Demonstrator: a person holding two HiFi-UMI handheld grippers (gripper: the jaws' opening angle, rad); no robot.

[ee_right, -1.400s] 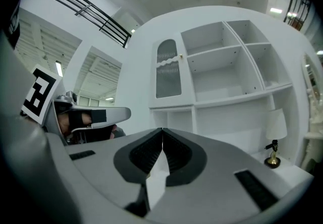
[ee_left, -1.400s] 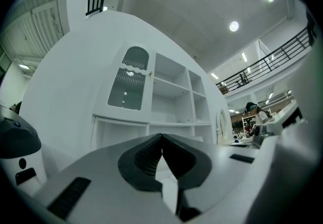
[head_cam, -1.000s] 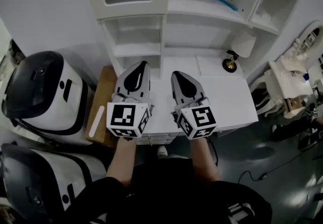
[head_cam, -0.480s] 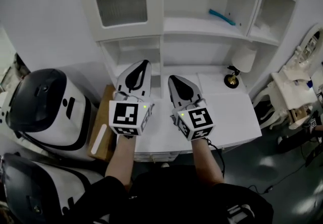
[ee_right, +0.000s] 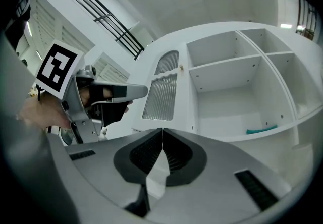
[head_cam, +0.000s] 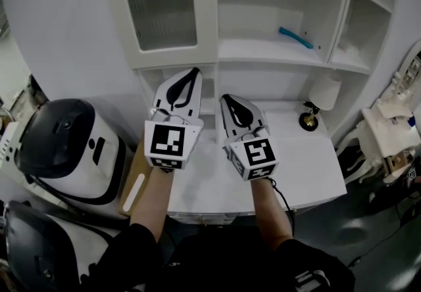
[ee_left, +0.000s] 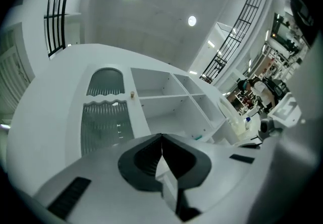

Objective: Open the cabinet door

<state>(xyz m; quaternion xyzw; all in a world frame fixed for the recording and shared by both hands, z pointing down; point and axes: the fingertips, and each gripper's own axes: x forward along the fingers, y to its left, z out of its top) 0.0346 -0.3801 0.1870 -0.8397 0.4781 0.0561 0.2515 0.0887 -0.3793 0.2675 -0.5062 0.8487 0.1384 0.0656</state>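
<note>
Hovering side by side above the white desk (head_cam: 309,152), the left gripper (head_cam: 192,73) and right gripper (head_cam: 227,98) each have their jaws pressed together, with nothing between them. The white-framed cabinet door with a ribbed glass panel (head_cam: 161,11) stands closed at the upper left of the white shelving unit (head_cam: 263,54), ahead of the left gripper and apart from it. Its small knob (ee_left: 132,95) sits at the door's right edge. A teal strip-shaped object (head_cam: 294,37) lies on the open shelf beside it

Two grippers (head_cam: 193,71) (head_cam: 225,97), one ribbed-glass cabinet door (head_cam: 161,11), one lamp (head_cam: 321,95), one teal object (head_cam: 294,37), two white-and-black machines (head_cam: 62,146) (head_cam: 39,251)
</note>
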